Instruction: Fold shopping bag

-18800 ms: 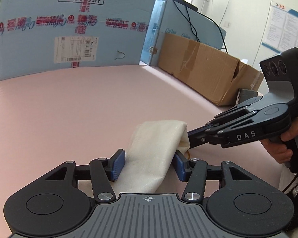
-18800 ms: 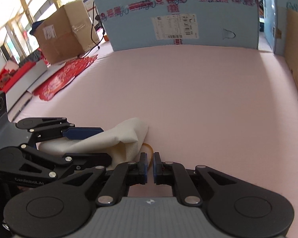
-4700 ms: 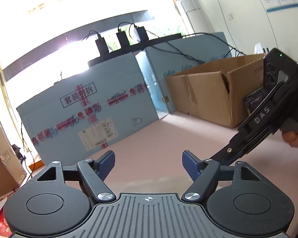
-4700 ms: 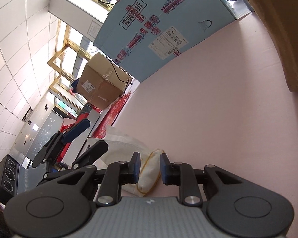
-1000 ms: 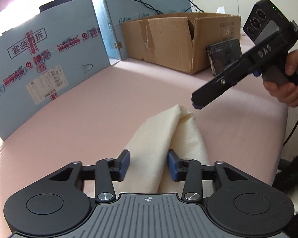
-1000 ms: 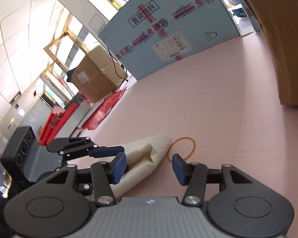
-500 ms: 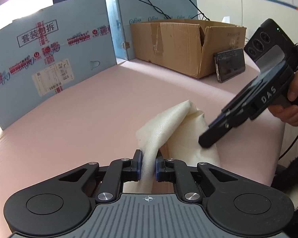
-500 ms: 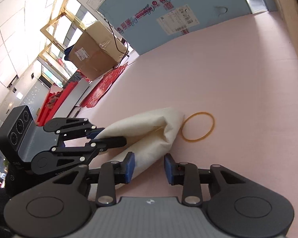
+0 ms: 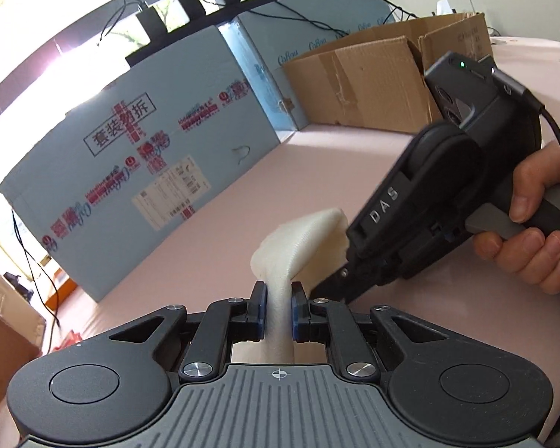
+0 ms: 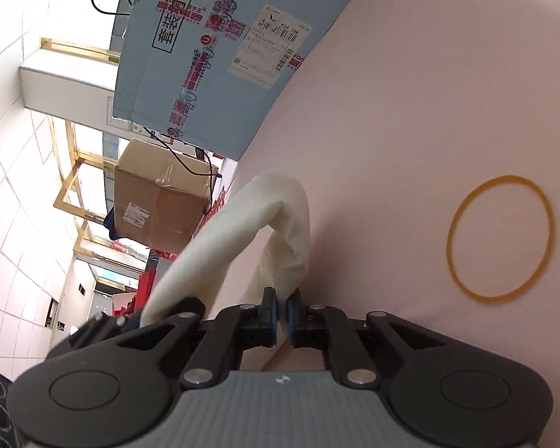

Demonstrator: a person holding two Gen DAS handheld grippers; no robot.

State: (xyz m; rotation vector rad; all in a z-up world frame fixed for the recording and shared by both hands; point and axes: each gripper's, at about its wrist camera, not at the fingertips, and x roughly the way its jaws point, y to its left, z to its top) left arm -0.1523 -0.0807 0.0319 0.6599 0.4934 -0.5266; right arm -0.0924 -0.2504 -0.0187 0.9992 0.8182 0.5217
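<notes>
1. The shopping bag (image 9: 298, 239), a cream cloth one already rolled into a long narrow bundle, is lifted off the pink table top (image 9: 317, 160) and bent into an arch. Each end of the arch is held by one gripper.

2. The left gripper (image 9: 279, 311) is closed on one end of the bundle. Its blue pads (image 9: 259, 310) press the cloth from both sides, so the jaws stand narrow, with only the thickness of the cloth between them.

3. The right gripper (image 10: 279, 315) has just been closing, and the other end of the bundle is now between its jaws, pinched there. In the left wrist view this gripper (image 9: 326, 289) comes in from the right, carried by the person's hand (image 9: 530, 231), and its tips meet the cloth just beside the left gripper.

4. I judge that the two ends are held close together on purpose: this doubles the roll over itself, so the bag becomes half as long.

5. A yellow rubber band (image 10: 500, 240) lies flat on the table, to the right of the bag in the right wrist view, apart from it and untouched. It is probably kept near to bind the folded bundle later.

6. The blue carton (image 9: 138, 171) and the open brown cardboard box (image 9: 362, 82) stand at the far edge and take no part.
</notes>
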